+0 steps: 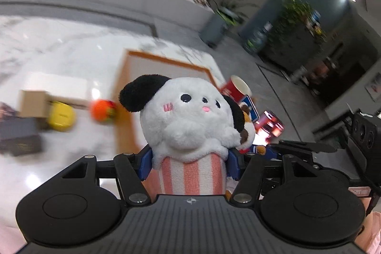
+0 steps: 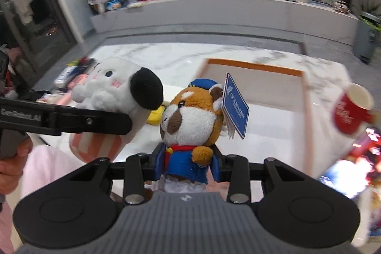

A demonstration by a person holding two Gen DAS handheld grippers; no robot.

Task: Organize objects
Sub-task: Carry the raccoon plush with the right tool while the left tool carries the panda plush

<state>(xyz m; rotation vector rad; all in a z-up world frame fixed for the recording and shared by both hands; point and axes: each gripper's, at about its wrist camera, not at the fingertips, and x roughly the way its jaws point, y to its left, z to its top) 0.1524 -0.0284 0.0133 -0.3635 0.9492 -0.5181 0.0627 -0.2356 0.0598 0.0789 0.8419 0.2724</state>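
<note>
My left gripper [image 1: 190, 164] is shut on a white plush dog [image 1: 190, 120] with black ears and a pink-striped base, held upright above the marble table [image 1: 59, 51]. The same white plush dog [image 2: 114, 92] shows at the left of the right wrist view. My right gripper [image 2: 188, 164] is shut on a brown-and-white plush animal [image 2: 190, 118] in a blue cap and jacket, with a blue paper tag [image 2: 235, 104] hanging off its ear. Both toys hang side by side in front of an orange-rimmed white tray [image 2: 304, 111], which is also visible behind the dog as the tray [image 1: 123, 92].
A red mug [image 2: 350, 108] stands at the tray's right, with a glossy packet [image 2: 352, 170] below it. Left of the tray lie an orange ball [image 1: 102, 110], a yellow object [image 1: 60, 119], a cardboard box [image 1: 33, 102] and dark boxes [image 1: 19, 137]. A person's hand [image 2: 12, 158] holds the left gripper.
</note>
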